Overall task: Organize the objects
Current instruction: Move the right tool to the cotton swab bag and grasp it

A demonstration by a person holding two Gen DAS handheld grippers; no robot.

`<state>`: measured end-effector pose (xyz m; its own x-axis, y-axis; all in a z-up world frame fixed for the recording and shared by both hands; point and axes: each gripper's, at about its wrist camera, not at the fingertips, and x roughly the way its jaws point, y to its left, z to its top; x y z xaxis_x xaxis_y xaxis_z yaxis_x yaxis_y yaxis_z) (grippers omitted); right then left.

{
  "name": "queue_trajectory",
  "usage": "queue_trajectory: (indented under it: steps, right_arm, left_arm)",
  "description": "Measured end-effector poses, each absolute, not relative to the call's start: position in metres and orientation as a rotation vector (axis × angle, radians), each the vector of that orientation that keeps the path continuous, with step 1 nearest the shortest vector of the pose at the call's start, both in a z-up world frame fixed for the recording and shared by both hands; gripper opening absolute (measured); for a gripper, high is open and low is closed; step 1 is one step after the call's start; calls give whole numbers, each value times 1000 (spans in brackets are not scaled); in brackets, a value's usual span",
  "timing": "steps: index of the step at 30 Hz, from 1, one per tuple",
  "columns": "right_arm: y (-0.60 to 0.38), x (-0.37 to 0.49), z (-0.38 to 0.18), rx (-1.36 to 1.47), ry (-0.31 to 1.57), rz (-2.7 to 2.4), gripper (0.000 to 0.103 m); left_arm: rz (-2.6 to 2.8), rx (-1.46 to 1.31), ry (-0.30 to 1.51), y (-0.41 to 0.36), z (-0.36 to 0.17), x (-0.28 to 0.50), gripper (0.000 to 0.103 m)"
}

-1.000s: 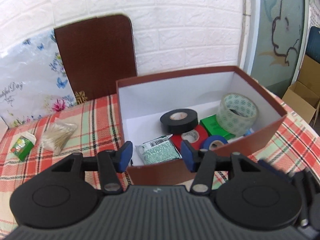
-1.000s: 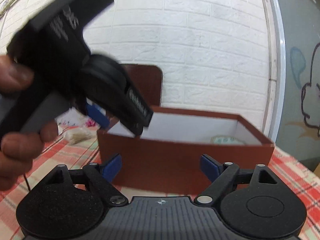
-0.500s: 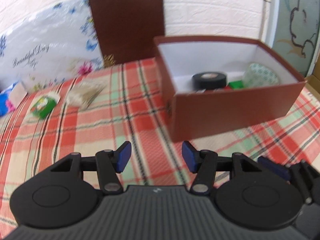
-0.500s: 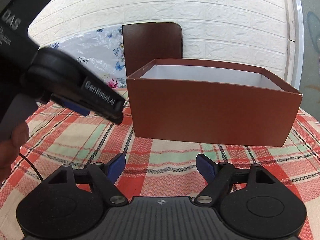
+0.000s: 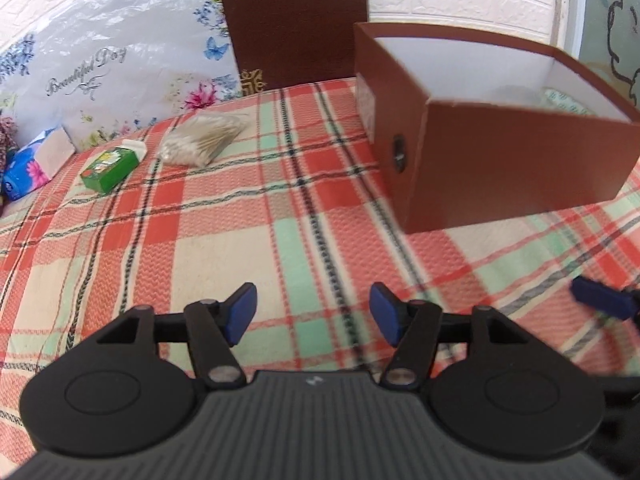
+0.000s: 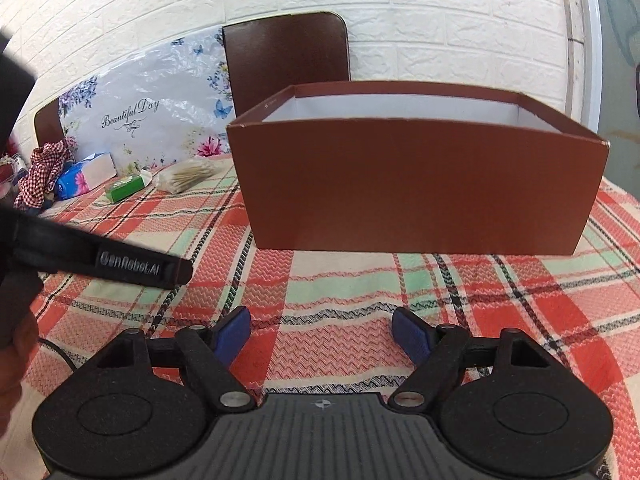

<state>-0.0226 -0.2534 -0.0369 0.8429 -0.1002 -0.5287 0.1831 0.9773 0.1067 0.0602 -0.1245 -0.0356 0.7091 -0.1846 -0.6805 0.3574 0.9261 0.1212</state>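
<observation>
**Inspector:** State the condition of the two grippers.

**Assistant:** The left gripper point(image 5: 313, 312) hangs low over the checked tablecloth point(image 5: 248, 248), short of the brown box point(image 5: 516, 168). Its jaws are opening, and only cloth shows between the blue pads. The right gripper point(image 6: 321, 336) stands spread in front of the box's near wall, also with nothing between its pads. Neither carries anything.

**Inspector:** Where are the things to be organized?

**Assistant:** Two loose items lie left of the box, well apart from it: a small green carton point(image 5: 110, 168) and, just beside it on the box side, a clear bag of cotton swabs point(image 5: 202, 142). A blue tissue pack point(image 5: 30, 168) sits farther left still, near the table edge. Inside the box, only a pale roll of tape point(image 5: 568, 100) is partly visible against the far wall; the rest of the contents are hidden by the rim.

**Inspector:** Why are the jaws spread now?

**Assistant:** In my judgement the left gripper is being readied for a pick. It faces the swabs and carton, so widening ahead of arrival lets it straddle one cleanly. The right gripper appears merely parked in front of the box, out of the way.

**Inspector:** Any concern?

**Assistant:** The swab bag looks soft and slack; a shallow pinch may slip off it.
</observation>
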Motion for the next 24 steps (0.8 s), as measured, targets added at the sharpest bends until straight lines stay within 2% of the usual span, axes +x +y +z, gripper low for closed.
queue_trajectory:
  steps: [1,2,3,5,14,20,24]
  right_arm:
    - [-254,-22,-37,162,552,-149,77]
    - [-255,-23,-37,164,553,-148,77]
    - [-255,-23,-37,163,553,-149,77]
    - [-253,-24,-37,152,553,-154,77]
    - [-227,-19,-33,38,582,-101,77]
    - [-182,9,-30,-55,611,83,76]
    - [-149,49,-30,-94,606,187,76]
  left_arm:
    - [-296,265,709,-121,-45,59,69]
    - [-295,265,664,-115,-55,56,80]
    - [-296,247,601,-107,-62,49,85]
    - [-318,170,615,-94,-61,51,84]
    - [-263,191,603,-64,-55,64,85]
    - [-31,192,584,17,-52,104,85]
    - [82,19,612,84,-54,126,92]
